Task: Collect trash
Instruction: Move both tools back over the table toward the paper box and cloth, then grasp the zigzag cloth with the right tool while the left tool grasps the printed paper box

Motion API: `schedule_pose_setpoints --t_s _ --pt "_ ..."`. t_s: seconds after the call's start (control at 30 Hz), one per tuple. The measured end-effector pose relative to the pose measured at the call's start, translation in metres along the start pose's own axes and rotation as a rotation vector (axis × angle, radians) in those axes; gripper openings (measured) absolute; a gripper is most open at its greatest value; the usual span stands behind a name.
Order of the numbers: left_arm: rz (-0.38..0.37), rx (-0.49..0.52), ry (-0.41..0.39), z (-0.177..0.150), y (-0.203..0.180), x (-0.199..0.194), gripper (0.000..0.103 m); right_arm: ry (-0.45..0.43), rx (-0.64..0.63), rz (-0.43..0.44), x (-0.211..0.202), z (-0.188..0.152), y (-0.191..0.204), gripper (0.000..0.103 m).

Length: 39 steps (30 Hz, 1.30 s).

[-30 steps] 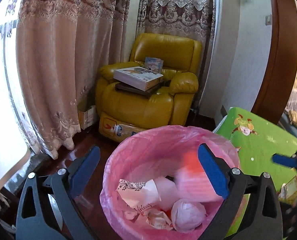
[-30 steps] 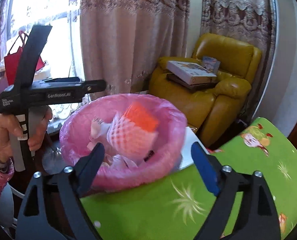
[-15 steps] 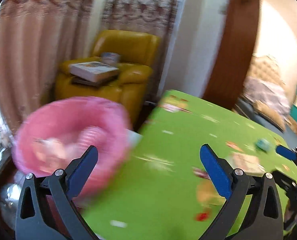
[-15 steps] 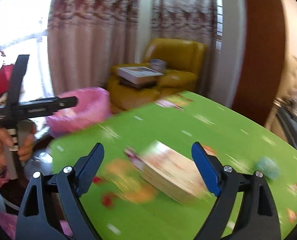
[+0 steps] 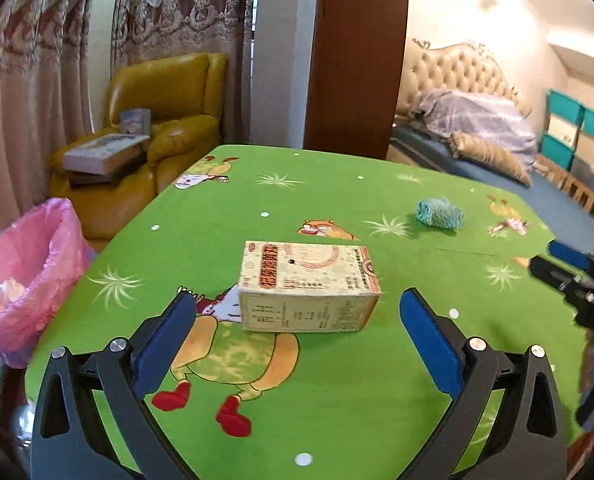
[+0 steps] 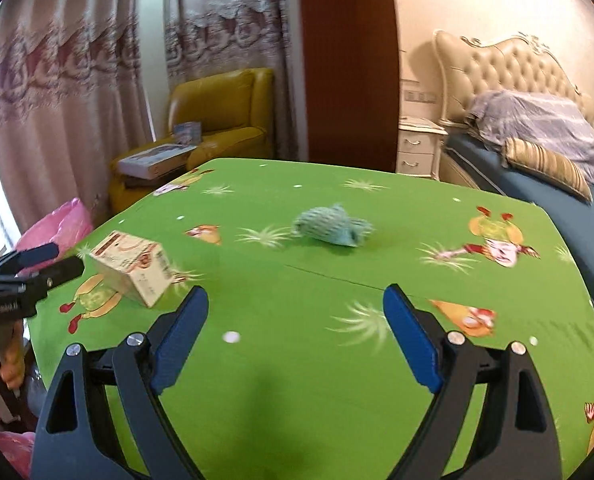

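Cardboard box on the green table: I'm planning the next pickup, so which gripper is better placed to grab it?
Left. The left gripper is open with the cardboard box lying straight ahead between its fingers. The right gripper faces the teal wad instead.

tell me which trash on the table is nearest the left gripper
The box, lying right ahead of the left gripper; the teal wad lies farther back to the right.

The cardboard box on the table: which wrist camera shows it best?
Left wrist view: the cardboard box lies centred, sharp, just ahead of the open left hand-held gripper. The right wrist view shows it small and off to the left.
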<state>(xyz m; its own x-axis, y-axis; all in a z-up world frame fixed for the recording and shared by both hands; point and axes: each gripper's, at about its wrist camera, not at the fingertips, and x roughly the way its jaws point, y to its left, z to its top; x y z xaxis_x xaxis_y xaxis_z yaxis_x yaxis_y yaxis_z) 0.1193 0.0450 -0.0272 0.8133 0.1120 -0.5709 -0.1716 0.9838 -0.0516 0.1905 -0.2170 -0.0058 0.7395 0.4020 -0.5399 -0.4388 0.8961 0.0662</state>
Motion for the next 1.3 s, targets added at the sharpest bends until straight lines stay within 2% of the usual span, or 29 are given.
schedule_pose_setpoints --t_s 0.2,0.4,0.6,0.8,1.03,1.3 --pt "0.162 0.018 0.059 -0.010 0.009 0.011 0.096 0.017 -0.016 -0.004 -0.003 -0.003 -0.018 0.087" --pt "0.256 0.023 0.136 -0.008 0.033 0.032 0.096 0.046 -0.019 0.015 0.012 0.008 -0.025 0.087" --pt "0.264 0.015 0.198 0.011 0.032 0.069 0.096 0.079 -0.079 0.036 0.029 0.030 -0.024 0.087" --pt "0.243 0.045 0.193 0.049 0.017 0.105 0.096 0.114 -0.096 0.056 0.056 0.047 -0.037 0.087" --pt "0.172 0.039 0.143 0.089 0.006 0.140 0.096 0.213 -0.158 0.091 0.121 0.059 -0.046 0.087" --pt "0.116 -0.074 0.122 0.095 0.018 0.141 0.096 0.331 -0.251 0.119 0.189 0.067 -0.025 0.087"
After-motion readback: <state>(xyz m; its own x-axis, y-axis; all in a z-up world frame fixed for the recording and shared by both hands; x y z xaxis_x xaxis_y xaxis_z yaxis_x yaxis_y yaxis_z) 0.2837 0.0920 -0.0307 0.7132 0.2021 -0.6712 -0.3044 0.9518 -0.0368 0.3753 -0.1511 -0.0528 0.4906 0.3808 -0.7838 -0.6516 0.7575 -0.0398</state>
